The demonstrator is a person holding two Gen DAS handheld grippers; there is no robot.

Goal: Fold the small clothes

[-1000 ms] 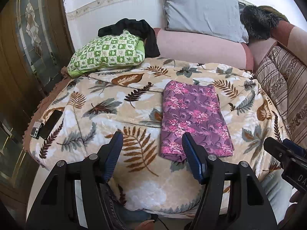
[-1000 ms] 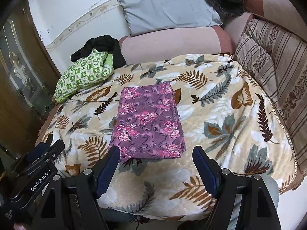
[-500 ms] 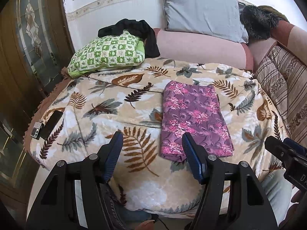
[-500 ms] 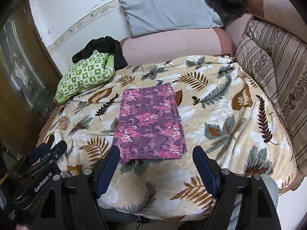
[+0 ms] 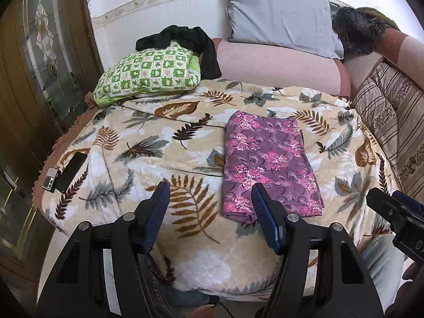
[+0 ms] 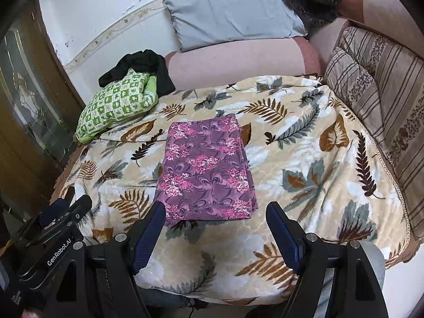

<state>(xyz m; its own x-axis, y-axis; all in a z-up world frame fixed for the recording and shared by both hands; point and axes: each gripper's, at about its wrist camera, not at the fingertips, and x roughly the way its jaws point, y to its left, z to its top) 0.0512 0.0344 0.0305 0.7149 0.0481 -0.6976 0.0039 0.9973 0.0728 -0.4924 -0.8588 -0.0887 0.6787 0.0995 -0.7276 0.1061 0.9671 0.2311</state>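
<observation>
A purple floral cloth (image 5: 267,164) (image 6: 206,169) lies folded into a flat rectangle on the leaf-print blanket (image 5: 148,143) (image 6: 304,164). My left gripper (image 5: 209,196) hovers open near the bed's front edge, just left of the cloth's near corner, with nothing between its blue pads. My right gripper (image 6: 216,214) also stands open, above the cloth's near edge and apart from it. Each gripper shows at the edge of the other's view.
A green checked pillow (image 5: 148,75) with a black garment (image 5: 185,39) behind it sits at the back left. A grey pillow (image 5: 281,16) leans on the pink bolster (image 5: 278,66). Striped cushions (image 6: 384,87) line the right side. A phone (image 5: 70,171) lies at the blanket's left edge.
</observation>
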